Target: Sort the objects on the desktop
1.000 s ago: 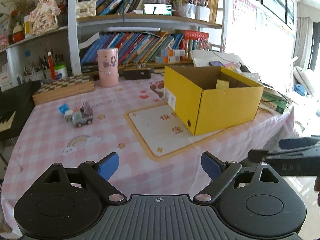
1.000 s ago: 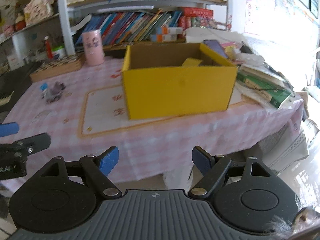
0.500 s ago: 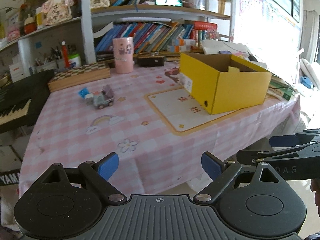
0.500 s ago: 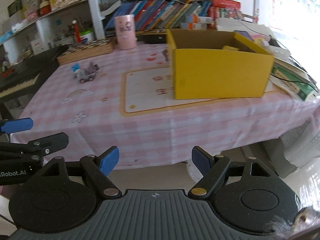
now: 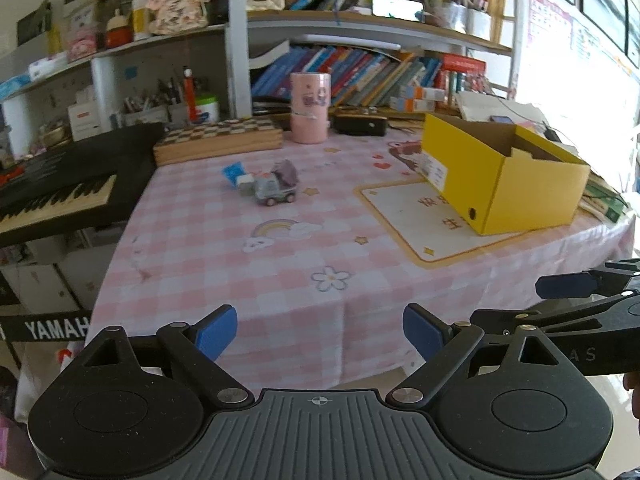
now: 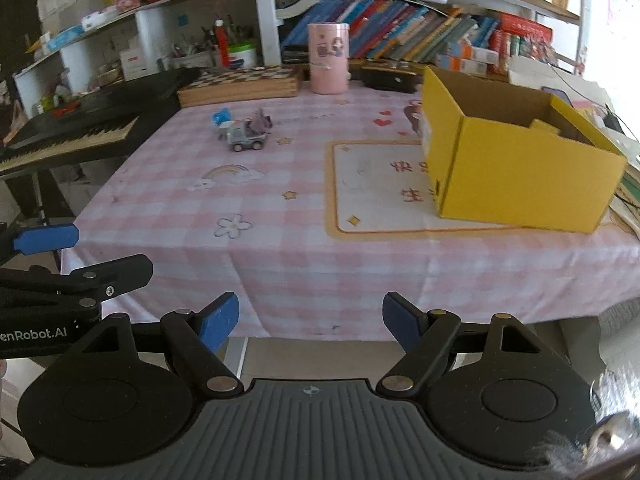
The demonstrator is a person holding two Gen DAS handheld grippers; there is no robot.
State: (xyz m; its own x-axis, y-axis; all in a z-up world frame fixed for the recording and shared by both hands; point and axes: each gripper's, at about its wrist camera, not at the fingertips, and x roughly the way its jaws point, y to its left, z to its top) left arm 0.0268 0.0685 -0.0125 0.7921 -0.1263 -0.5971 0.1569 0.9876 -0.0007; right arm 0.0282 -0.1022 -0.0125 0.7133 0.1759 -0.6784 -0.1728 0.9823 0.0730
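A small grey toy truck with a purple piece on top stands mid-table beside a small blue item; the truck also shows in the right wrist view. An open yellow cardboard box stands on the table's right side, also seen in the right wrist view. My left gripper is open and empty, held off the table's near edge. My right gripper is open and empty too, beside the left one.
A pink checked cloth covers the table. A pink cylinder, a chessboard box and a black case stand at the back. A keyboard piano stands left. Bookshelves rise behind.
Both grippers have pulled back from the table and swung left, so the toy truck and piano are now in view. Both stay open.
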